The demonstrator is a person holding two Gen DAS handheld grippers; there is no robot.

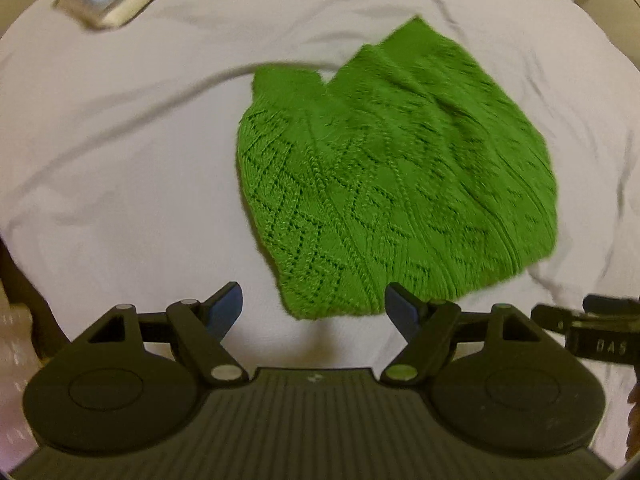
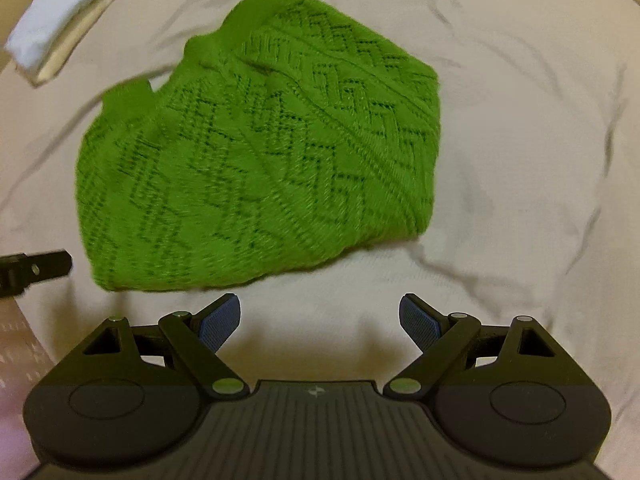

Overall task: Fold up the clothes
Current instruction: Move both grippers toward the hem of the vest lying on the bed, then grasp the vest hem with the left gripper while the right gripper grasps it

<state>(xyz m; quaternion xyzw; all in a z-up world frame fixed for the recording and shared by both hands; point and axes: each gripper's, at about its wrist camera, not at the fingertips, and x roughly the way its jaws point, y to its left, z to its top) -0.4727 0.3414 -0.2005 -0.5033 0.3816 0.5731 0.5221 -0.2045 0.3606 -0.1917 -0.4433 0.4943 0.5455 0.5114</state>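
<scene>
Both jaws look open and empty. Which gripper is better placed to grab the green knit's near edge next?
Left, probably. The left gripper has the green knit hem lying right between its open jaws, at the tips. The right gripper faces mostly bare white sheet, with the knit off toward its left.

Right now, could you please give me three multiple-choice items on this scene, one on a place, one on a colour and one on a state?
1. Where does the knitted top lie?
A. on the white sheet
B. in a basket
C. on a chair

2. What colour is the knitted top?
A. red
B. green
C. blue

3. How do the left tongs and right tongs stand?
A. both shut on cloth
B. one open, one shut
C. both open, holding nothing

Answers: 1 A, the sheet surrounds the top on all sides; 2 B, it is bright green in both views; 3 C, both pairs are spread over bare sheet.
</scene>
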